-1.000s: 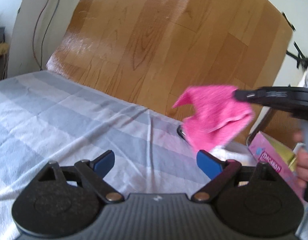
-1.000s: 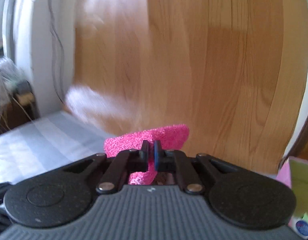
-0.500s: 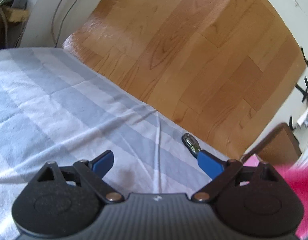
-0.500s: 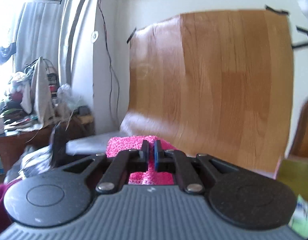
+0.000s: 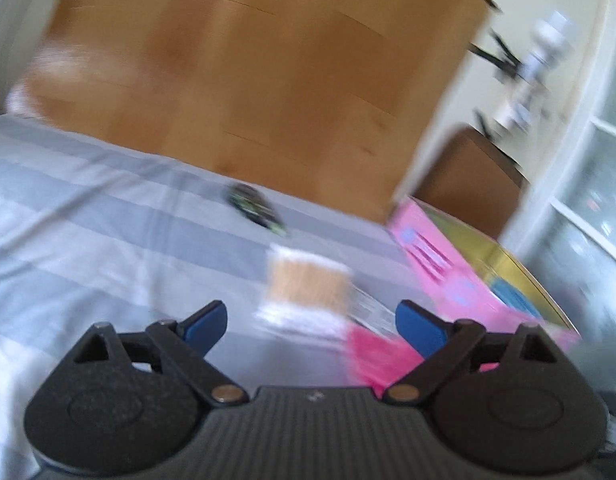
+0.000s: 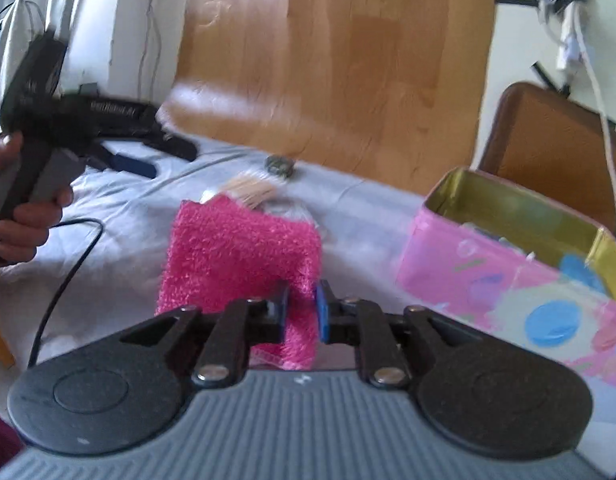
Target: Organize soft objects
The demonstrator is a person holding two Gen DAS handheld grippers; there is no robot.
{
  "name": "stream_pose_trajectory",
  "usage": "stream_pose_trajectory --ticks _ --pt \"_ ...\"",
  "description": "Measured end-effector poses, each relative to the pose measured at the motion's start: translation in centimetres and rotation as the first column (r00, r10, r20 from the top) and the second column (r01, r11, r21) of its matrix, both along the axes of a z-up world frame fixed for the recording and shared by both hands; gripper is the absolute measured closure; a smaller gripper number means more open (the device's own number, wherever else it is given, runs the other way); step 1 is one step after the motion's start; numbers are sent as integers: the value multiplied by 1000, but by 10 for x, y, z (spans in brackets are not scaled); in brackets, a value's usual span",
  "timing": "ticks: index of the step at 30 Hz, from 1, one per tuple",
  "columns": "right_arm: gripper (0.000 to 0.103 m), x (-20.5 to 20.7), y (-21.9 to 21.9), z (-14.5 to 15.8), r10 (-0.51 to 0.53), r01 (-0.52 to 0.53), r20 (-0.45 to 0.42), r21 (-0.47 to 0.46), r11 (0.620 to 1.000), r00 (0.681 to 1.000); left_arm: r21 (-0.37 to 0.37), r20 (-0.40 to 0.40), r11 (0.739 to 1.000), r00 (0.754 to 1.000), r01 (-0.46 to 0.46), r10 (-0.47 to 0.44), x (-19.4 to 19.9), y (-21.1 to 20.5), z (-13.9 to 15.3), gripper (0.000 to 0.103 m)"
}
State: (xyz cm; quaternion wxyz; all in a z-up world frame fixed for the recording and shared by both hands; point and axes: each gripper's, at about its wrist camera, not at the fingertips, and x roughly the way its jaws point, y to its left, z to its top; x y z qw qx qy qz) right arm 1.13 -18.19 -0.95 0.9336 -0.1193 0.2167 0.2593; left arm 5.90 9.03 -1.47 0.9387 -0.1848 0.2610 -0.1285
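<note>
Where a striped sheet (image 6: 120, 220) is spread before a wood panel (image 6: 339, 60), an open pink tin (image 6: 487, 264) is seen at the right. A pink cloth (image 6: 236, 256) is draped on the sheet beside it, its near edge between the right gripper (image 6: 302, 314) pads, whose jaws have just been opening slightly. The left gripper (image 5: 311, 330) is spread wide and empty, held by a hand (image 6: 16, 208). Behind the cloth lie a bundle of sticks (image 6: 250, 192) and a small dark object (image 6: 280, 166).
</note>
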Motion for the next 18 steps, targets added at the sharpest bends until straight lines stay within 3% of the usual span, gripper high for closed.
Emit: stream_pose_trajectory --ticks 1,3,4,10,13,14,15,18 --pt "73 1 2 -1 12 -11 -2 10 1000 1000 8 -4 999 999 37 -37 -2 -11 3 3" --pt "37 1 3 -2 29 -29 -5 33 999 1000 24 -15 995 995 94 -94 -5 -30 6 0" --pt "35 0 1 -3 37 -36 -3 49 998 999 32 -26 992 992 125 -125 -5 -39 7 0" --pt "35 9 17 -16 106 -103 -84 42 994 991 110 -92 977 981 180 -171 -3 -75 -2 2" --pt "36 15 27 -20 126 -124 -112 29 992 986 112 -157 973 971 201 -182 -2 -83 -13 22" --pt "40 16 27 -19 139 -135 -116 37 990 984 106 -174 971 965 215 -195 0 -84 -18 28" --pt "48 14 28 -19 146 -142 -120 41 989 982 111 -169 970 965 218 -198 -3 -85 -20 42" --pt "64 10 29 -20 146 -143 -95 36 989 985 111 -171 957 953 270 -249 -4 -92 -21 68"
